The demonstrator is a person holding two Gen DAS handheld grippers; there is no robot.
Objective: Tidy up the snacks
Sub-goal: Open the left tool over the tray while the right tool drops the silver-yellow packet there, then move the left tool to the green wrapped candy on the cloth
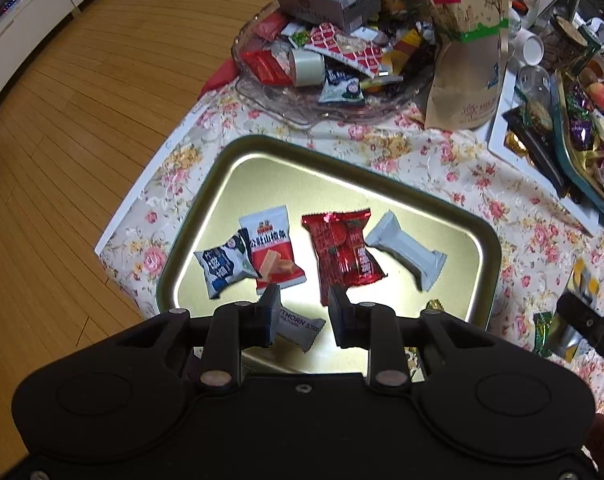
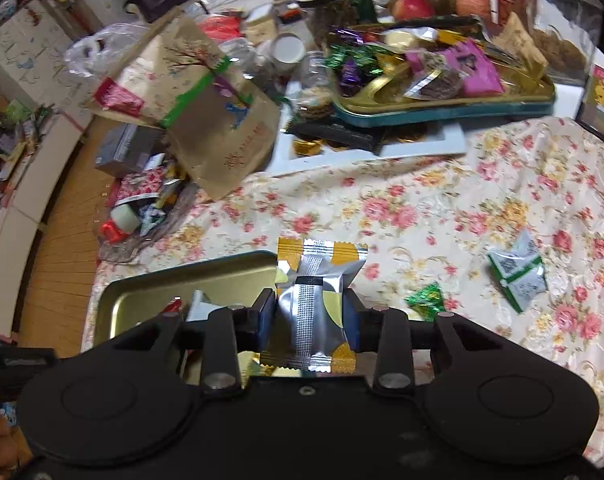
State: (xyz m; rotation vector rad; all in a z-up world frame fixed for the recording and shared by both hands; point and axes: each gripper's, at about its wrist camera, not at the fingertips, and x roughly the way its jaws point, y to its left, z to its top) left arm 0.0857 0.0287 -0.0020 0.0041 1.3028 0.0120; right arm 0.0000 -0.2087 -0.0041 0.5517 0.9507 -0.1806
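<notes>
Sorting loose snacks into gold tray (image 1: 206, 184) on floral tabletop (image 1: 441, 160).

Left gripper (image 1: 302, 312): jaws apart, pads pressing on nothing. White "thorn" packet (image 1: 302, 326) lying in tray between and below fingers, looks released (contact with left pad can't be ruled out, partly hidden). Already lined up in tray: dark-blue packet (image 1: 224, 268), orange-white packet (image 1: 272, 246), red packet (image 1: 343, 252), plain white packet (image 1: 407, 254).

Right gripper (image 2: 309, 312): clenched on silver-yellow packet (image 2: 313, 300), pads on its two long sides, seam strip facing camera, held over tray's near corner (image 2: 150, 292).

Left to collect on tabletop: grey-green packet (image 2: 519, 274), small green candy (image 2: 425, 298).

Handling judgement:
- Packets look light, air-puffed foil, slick skin, soft body. Likely to squirm or rotate under pinch.
- Best hold: across middle of pillow, narrow axis, moderate squeeze (contents may crumble).
- Avoiding crimped end flaps alone, thin and likely to slip out.
- Small green candy: tiny twist wrap, needs near-full closure, low approach flat to cloth.
- Cloth soft, may snag fingertips on low picks.
</notes>
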